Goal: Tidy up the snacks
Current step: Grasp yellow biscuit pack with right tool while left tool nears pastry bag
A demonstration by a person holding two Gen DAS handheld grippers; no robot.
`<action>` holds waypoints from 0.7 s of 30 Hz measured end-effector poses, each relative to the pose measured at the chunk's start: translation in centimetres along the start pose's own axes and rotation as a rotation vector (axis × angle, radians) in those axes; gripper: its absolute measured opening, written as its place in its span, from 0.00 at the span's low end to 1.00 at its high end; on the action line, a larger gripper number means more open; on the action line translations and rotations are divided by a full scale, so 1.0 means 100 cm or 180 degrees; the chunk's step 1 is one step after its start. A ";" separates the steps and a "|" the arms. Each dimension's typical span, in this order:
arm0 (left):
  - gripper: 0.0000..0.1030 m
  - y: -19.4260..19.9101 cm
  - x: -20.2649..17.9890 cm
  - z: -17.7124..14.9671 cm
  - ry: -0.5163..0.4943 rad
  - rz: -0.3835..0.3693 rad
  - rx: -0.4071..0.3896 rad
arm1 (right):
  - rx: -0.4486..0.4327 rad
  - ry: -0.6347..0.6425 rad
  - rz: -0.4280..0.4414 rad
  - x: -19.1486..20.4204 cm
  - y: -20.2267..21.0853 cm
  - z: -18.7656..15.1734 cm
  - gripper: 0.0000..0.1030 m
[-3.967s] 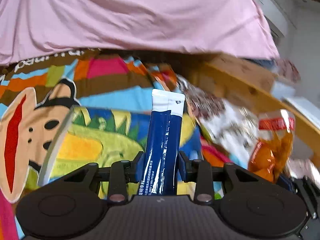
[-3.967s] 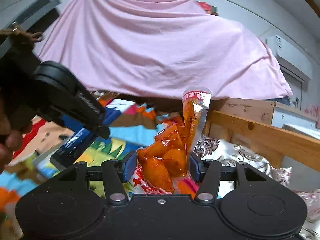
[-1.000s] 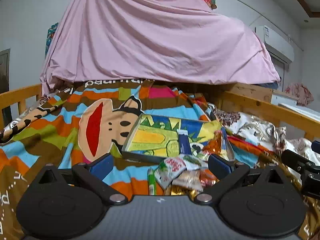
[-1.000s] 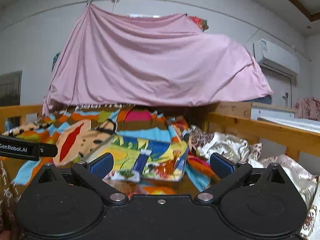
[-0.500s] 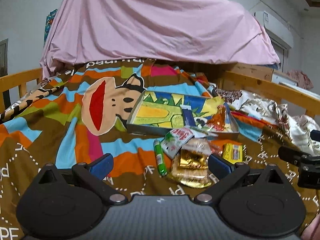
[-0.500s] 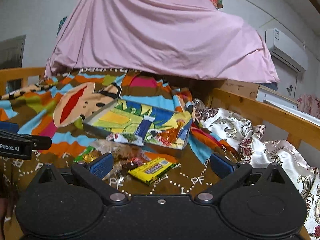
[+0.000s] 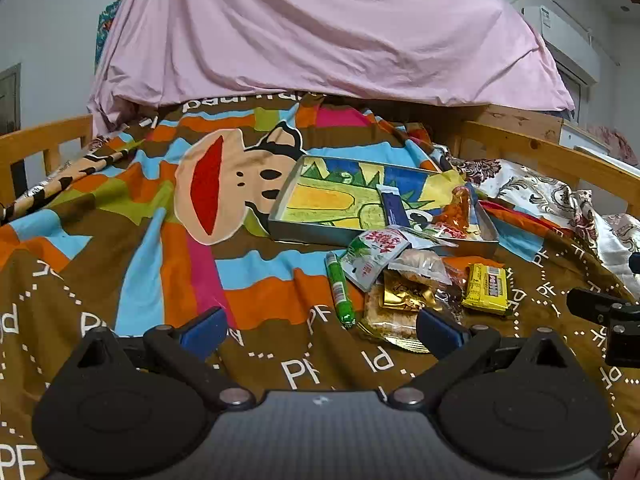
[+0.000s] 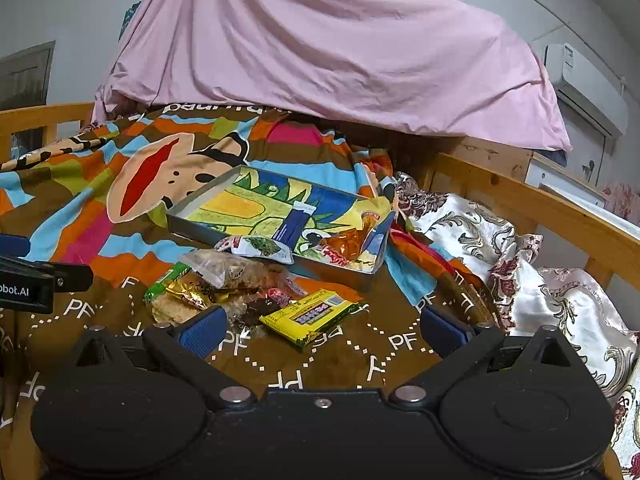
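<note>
From the left wrist view, the left gripper (image 7: 320, 330) hangs over the bed's patterned blanket (image 7: 120, 264) with its jaws spread wide and nothing between them. Ahead lies a shallow tray (image 7: 312, 232) with a bright drawing inside; a dark blue packet (image 7: 394, 205) and an orange snack bag (image 7: 456, 210) rest in it. Just in front of the tray is a loose pile: a green stick (image 7: 339, 289), a white-and-green pouch (image 7: 374, 256), a gold packet (image 7: 404, 292) and a yellow bar (image 7: 488, 289). Part of the right gripper (image 7: 608, 320) shows at the right edge.

From the right wrist view, the right gripper (image 8: 320, 330) also has its jaws spread and empty, with the yellow bar (image 8: 314, 316) lying between and just beyond them. The tray (image 8: 208, 228) sits further back, the blue packet (image 8: 294, 222) and orange bag (image 8: 352, 242) inside it.
</note>
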State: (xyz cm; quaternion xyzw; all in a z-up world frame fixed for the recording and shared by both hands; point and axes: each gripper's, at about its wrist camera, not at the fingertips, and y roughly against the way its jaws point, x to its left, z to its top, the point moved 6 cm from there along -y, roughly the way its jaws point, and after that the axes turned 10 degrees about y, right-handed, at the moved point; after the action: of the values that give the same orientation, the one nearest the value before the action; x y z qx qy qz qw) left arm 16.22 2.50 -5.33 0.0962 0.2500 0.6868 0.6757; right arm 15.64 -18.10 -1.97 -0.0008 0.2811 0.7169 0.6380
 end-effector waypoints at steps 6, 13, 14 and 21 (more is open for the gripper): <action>1.00 -0.006 0.000 0.000 -0.0039 -0.0055 0.0071 | 0.0010 0.0113 0.0130 0.008 -0.002 0.002 0.99; 1.00 -0.015 -0.007 0.007 -0.0118 -0.0174 0.0079 | -0.0107 0.0116 0.0153 0.002 -0.018 0.012 0.99; 1.00 -0.018 -0.009 0.010 -0.0114 -0.0216 0.0083 | -0.0163 0.0202 0.0104 0.001 -0.023 0.015 0.99; 1.00 -0.047 -0.029 0.032 -0.0142 -0.0445 0.0141 | -0.0093 0.0562 -0.0015 -0.002 -0.073 0.014 0.99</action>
State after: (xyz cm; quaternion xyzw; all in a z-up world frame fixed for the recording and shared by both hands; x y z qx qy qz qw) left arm 22.07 0.13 -4.21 0.1088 0.2561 0.6299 0.7252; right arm 22.88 -17.57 -3.66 -0.0740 0.3257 0.7165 0.6124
